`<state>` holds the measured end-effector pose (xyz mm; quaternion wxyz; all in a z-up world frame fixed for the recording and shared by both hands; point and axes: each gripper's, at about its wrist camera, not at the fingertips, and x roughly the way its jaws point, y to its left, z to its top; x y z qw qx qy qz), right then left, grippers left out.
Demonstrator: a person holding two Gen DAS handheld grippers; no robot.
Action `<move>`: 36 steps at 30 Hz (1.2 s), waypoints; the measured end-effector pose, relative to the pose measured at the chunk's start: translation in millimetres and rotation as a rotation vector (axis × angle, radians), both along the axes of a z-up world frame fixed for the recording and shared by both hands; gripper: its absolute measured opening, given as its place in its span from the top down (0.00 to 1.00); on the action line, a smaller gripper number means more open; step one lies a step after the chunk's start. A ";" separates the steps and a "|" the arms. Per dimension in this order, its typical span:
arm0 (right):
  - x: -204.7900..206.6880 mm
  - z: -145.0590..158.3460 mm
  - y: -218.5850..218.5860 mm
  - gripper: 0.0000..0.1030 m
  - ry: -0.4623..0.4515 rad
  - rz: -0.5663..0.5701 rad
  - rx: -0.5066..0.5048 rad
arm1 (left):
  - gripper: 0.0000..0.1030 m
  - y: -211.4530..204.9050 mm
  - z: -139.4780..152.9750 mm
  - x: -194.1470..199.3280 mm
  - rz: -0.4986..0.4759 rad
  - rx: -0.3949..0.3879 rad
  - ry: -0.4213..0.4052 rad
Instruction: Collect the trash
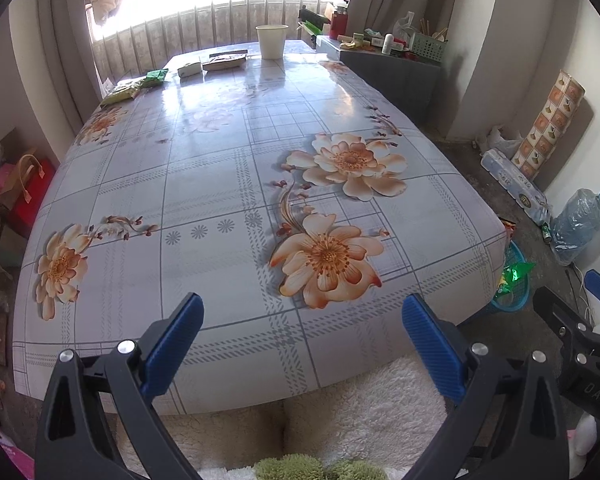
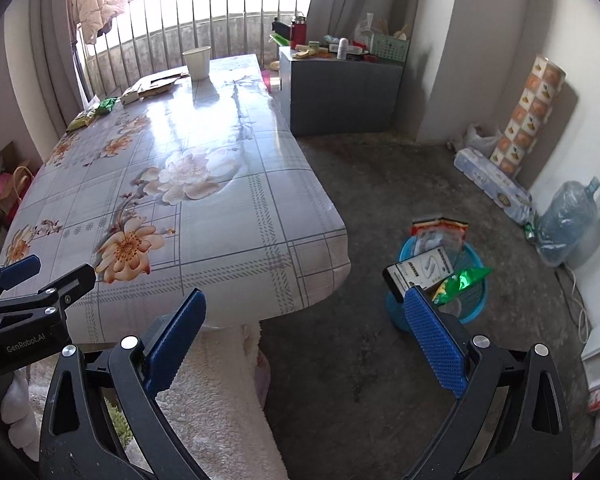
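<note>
My left gripper point(image 1: 302, 316) hangs open over the near edge of the flowered table point(image 1: 219, 184), holding nothing. My right gripper point(image 2: 304, 312) is open too, off the table's right corner above the floor. A blue trash basket point(image 2: 474, 308) on the floor holds a green wrapper point(image 2: 462, 280), a black-and-white box point(image 2: 420, 270) and a red-edged packet point(image 2: 440, 230). At the table's far end lie green snack packets point(image 1: 137, 86), a small pale box point(image 1: 189, 69), a flat brown box point(image 1: 224, 62) and a white paper cup point(image 1: 271, 41).
A grey cabinet point(image 2: 340, 88) cluttered with bottles stands behind the table. Along the right wall sit a patterned roll point(image 2: 528, 116), a tissue pack point(image 2: 494, 186) and a water jug point(image 2: 568, 216). Bags point(image 1: 23, 188) lie left of the table. A fluffy white cover point(image 2: 219, 400) spreads below me.
</note>
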<state>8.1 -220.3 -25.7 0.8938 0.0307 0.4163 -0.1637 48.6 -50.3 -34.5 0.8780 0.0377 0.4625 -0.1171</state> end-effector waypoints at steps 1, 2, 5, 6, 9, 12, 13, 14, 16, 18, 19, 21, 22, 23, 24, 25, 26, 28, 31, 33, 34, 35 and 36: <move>2.0 -0.4 1.6 0.08 0.002 0.005 0.000 | 0.05 4.1 -0.5 1.6 0.012 0.006 0.000; 3.7 -0.7 3.3 0.08 0.003 0.011 0.004 | 0.05 8.0 -1.0 2.8 0.024 0.010 0.001; 8.7 -2.6 8.7 0.08 0.009 0.026 0.008 | 0.06 18.0 -1.9 8.3 0.059 0.021 0.011; 10.4 -3.7 10.6 0.08 0.013 0.034 0.008 | 0.05 20.1 -2.3 9.9 0.064 0.022 0.019; 14.3 -6.5 14.3 0.08 0.029 0.051 0.011 | 0.05 23.2 -1.5 11.8 0.076 0.021 0.026; 17.1 -8.5 15.6 0.08 0.048 0.058 0.015 | 0.05 22.4 1.2 11.5 0.071 0.020 0.015; 17.7 -8.3 16.1 0.08 0.050 0.058 0.014 | 0.06 21.9 2.2 10.8 0.068 0.019 0.009; 18.0 -7.3 16.8 0.08 0.049 0.058 0.012 | 0.05 21.3 3.4 10.0 0.065 0.019 0.002; 17.9 -3.0 18.2 0.08 0.033 0.056 0.001 | 0.05 20.9 5.3 8.9 0.059 0.017 -0.012; 17.7 2.7 18.5 0.08 0.013 0.049 -0.002 | 0.05 19.9 7.2 8.1 0.057 0.014 -0.020; 17.0 6.1 18.4 0.08 0.000 0.043 -0.002 | 0.05 20.3 8.2 8.0 0.057 0.011 -0.024; 15.3 12.0 18.8 0.08 -0.023 0.036 -0.009 | 0.05 21.2 11.2 8.0 0.059 0.005 -0.034; 14.3 14.3 19.2 0.08 -0.031 0.033 -0.012 | 0.05 21.5 12.8 7.3 0.060 0.003 -0.039; 14.0 16.2 19.2 0.08 -0.036 0.032 -0.011 | 0.05 21.9 14.3 6.6 0.062 0.001 -0.045; 13.0 17.9 19.7 0.08 -0.042 0.032 -0.013 | 0.05 22.0 15.9 5.8 0.062 -0.002 -0.051; 12.1 19.3 20.4 0.08 -0.045 0.032 -0.017 | 0.05 22.1 17.1 4.6 0.062 -0.004 -0.055; 11.3 20.0 21.7 0.08 -0.047 0.033 -0.022 | 0.06 22.1 18.6 3.3 0.062 -0.006 -0.060; 9.0 21.6 24.3 0.08 -0.050 0.037 -0.033 | 0.05 22.3 21.5 1.2 0.060 -0.009 -0.070; 5.1 24.9 27.9 0.08 -0.057 0.038 -0.051 | 0.05 23.8 25.7 -2.3 0.058 -0.015 -0.085; 2.3 27.6 29.8 0.08 -0.063 0.037 -0.062 | 0.05 24.5 28.9 -5.6 0.058 -0.021 -0.093; 1.0 28.7 30.5 0.08 -0.066 0.036 -0.065 | 0.05 25.7 29.7 -6.5 0.058 -0.024 -0.098; -0.3 29.5 31.2 0.08 -0.068 0.035 -0.068 | 0.05 26.1 31.2 -7.7 0.058 -0.026 -0.102; -1.5 30.3 31.9 0.08 -0.069 0.034 -0.072 | 0.05 26.4 32.7 -8.7 0.057 -0.028 -0.107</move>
